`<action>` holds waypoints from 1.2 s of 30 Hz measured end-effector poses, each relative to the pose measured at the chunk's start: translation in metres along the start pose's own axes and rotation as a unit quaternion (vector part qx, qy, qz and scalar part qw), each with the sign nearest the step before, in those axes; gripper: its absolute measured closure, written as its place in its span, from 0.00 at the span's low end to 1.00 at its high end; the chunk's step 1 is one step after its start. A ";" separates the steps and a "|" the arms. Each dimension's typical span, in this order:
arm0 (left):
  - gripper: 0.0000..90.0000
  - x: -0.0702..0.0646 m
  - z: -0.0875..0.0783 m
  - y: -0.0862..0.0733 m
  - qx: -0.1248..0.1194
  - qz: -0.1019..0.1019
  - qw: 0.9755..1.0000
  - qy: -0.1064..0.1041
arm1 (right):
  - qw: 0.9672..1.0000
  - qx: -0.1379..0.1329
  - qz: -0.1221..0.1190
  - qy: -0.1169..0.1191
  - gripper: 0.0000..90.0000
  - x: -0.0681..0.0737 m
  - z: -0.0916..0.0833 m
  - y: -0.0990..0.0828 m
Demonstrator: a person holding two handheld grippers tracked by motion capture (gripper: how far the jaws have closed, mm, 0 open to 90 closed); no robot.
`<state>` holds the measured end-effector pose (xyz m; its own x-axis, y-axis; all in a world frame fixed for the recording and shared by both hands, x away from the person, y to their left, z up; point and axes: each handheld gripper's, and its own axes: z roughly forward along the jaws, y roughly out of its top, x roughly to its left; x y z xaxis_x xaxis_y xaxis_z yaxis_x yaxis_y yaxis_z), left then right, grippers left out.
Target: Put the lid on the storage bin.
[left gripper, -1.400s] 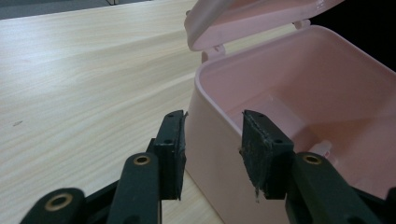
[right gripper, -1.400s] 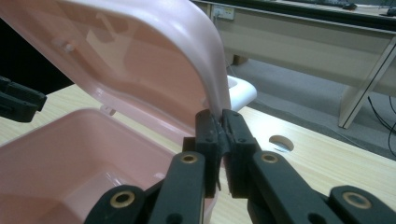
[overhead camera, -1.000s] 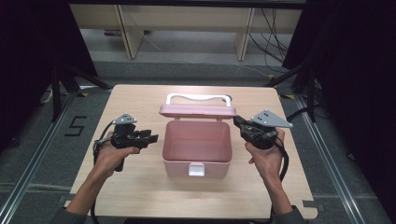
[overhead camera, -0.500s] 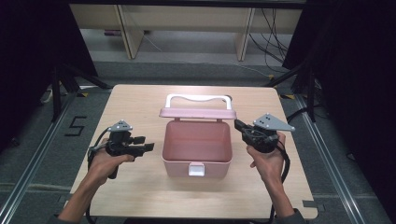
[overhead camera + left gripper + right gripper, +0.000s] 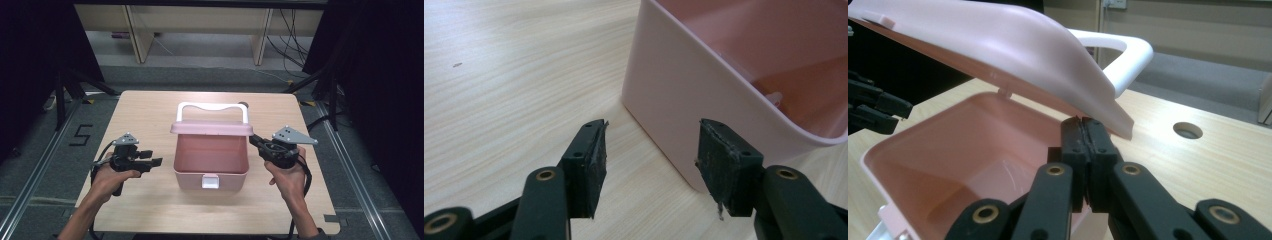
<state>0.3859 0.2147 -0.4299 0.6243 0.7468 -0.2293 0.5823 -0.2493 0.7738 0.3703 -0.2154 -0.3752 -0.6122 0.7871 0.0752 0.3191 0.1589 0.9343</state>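
Note:
A pink plastic box (image 5: 210, 175) stands mid-table with its lid (image 5: 210, 128) swung up at the back and a white handle (image 5: 212, 106) behind it. A white latch (image 5: 210, 182) is on its front wall. My left gripper (image 5: 156, 162) lies level to the left of the box. Its jaws have just been opening and now stand apart with nothing between the pads; the box's corner (image 5: 674, 100) is just beyond my left gripper (image 5: 651, 130). My right gripper (image 5: 252, 140) is shut and empty at the box's right rim, with its tips (image 5: 1082, 122) just under the raised lid (image 5: 998, 45).
The light wooden table (image 5: 150, 120) has a round cable hole (image 5: 243, 105) behind the handle. Bare tabletop lies left, right and in front of the box. Dark stands and a floor rail flank the table.
My left gripper has drifted slightly toward the table's near edge and its jaws have widened. The right gripper and the lid have stayed put.

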 end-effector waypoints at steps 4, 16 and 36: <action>0.50 0.000 0.001 -0.003 0.002 -0.001 1.000 0.001 | 1.000 0.006 0.000 -0.001 0.99 0.000 -0.002 -0.004; 0.49 0.002 -0.005 -0.015 0.015 0.010 1.000 0.000 | 0.999 0.020 0.011 0.031 0.97 0.000 -0.005 -0.016; 0.48 0.000 -0.009 -0.039 0.005 -0.006 1.000 -0.003 | 0.999 0.039 0.001 0.036 0.94 -0.002 -0.010 -0.029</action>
<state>0.3586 0.2301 -0.4547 0.6212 0.7454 -0.2418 0.5948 -0.2475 0.7648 0.3553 -0.2272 -0.3994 -0.6607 0.7435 0.1036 0.3740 0.2063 0.9042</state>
